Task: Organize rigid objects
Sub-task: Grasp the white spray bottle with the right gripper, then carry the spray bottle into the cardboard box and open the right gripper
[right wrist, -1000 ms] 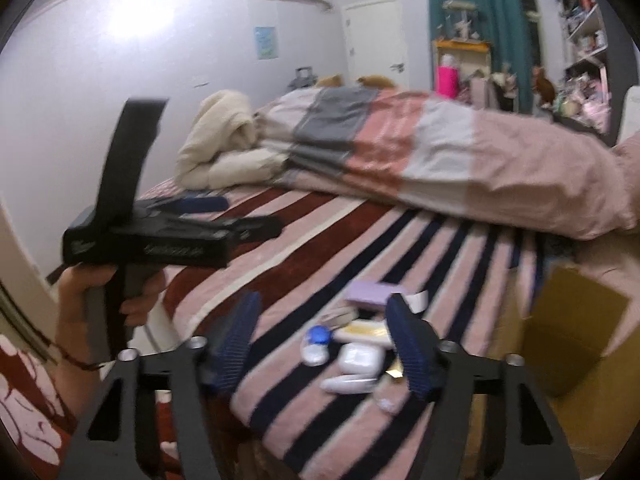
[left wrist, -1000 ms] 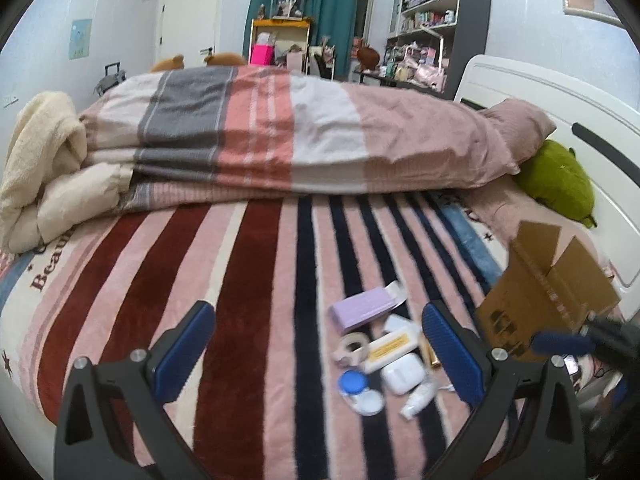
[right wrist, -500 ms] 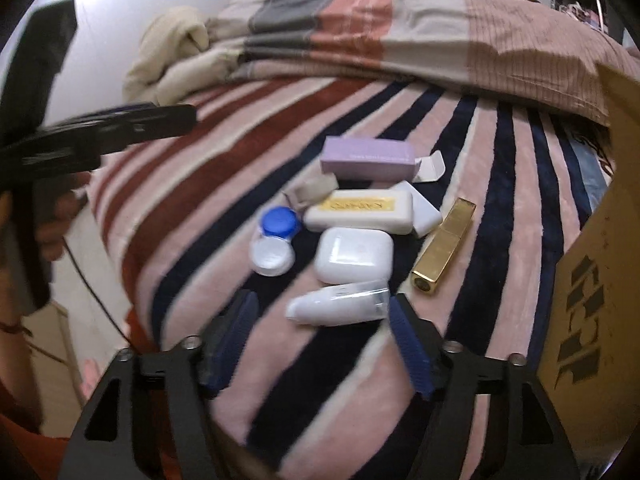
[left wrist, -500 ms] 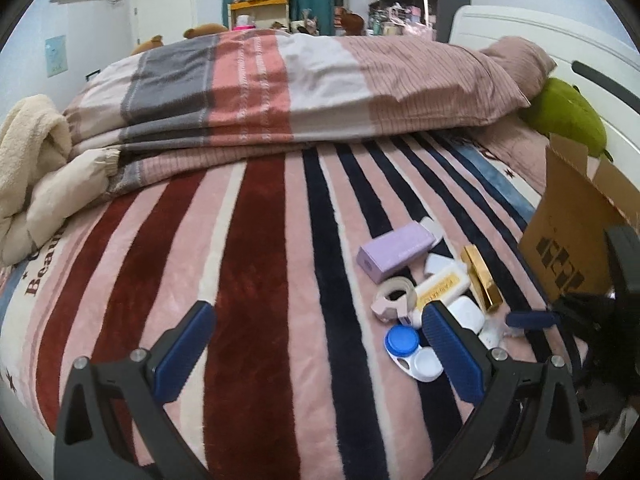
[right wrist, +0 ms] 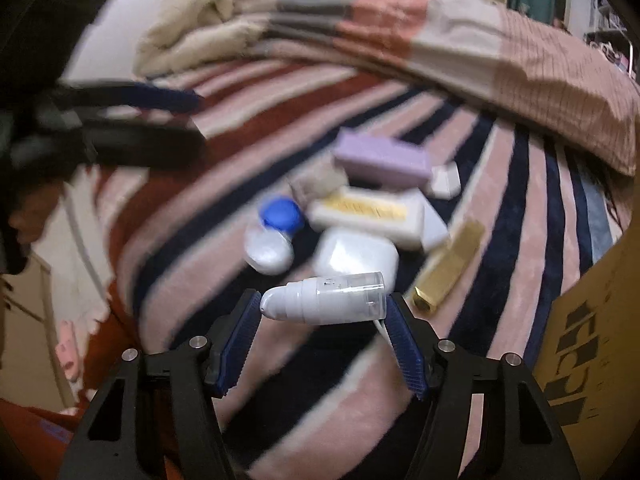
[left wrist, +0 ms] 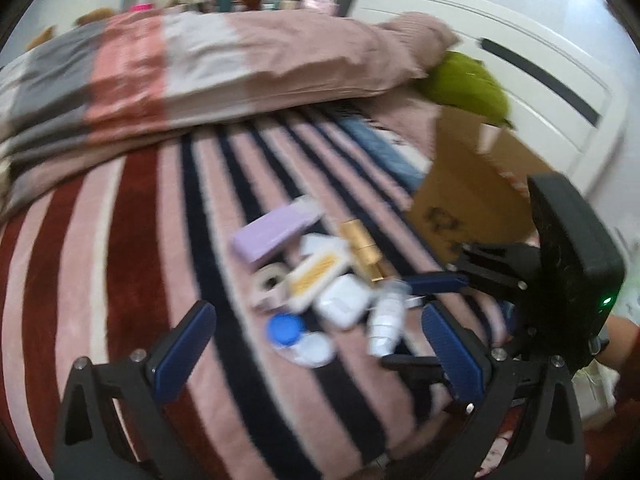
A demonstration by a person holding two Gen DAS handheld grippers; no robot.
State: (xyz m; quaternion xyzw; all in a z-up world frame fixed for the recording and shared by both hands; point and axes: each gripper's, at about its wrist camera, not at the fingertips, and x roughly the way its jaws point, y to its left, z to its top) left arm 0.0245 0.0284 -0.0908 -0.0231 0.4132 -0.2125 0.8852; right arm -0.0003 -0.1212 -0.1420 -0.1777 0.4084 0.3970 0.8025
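A bed covered with a plush blanket striped in pink, dark red and navy (right wrist: 500, 216) fills both views, with a folded striped quilt (left wrist: 192, 64) heaped across its far side and a white headboard (left wrist: 520, 52) beyond.

At the far left of the right wrist view, the left gripper (right wrist: 192, 120) hangs over the blanket, blurred; in its own view its blue-padded jaws stand wide apart with nothing between them, above the near edge of the small things.

These lie in a tight cluster on the stripes. Leftmost is a contact-lens case with one blue and one white cap (right wrist: 274, 232), with a small roll of tape (left wrist: 270, 280) behind it. Next come a lilac rectangular box (right wrist: 382, 156), a flat white box with a yellow label (right wrist: 366, 210) and a rounded white earbud case (right wrist: 354, 252). Nearest the camera lies a white pump bottle with a clear cap (right wrist: 324, 300), on its side, directly between the pads of the right gripper (right wrist: 320, 312), whose jaws are closing; the pads sit at its two ends, though whether they already press it cannot be told. Right of it rests a gold rectangular tube (right wrist: 448, 264), and at the far right stands an open brown cardboard box (right wrist: 596, 320).
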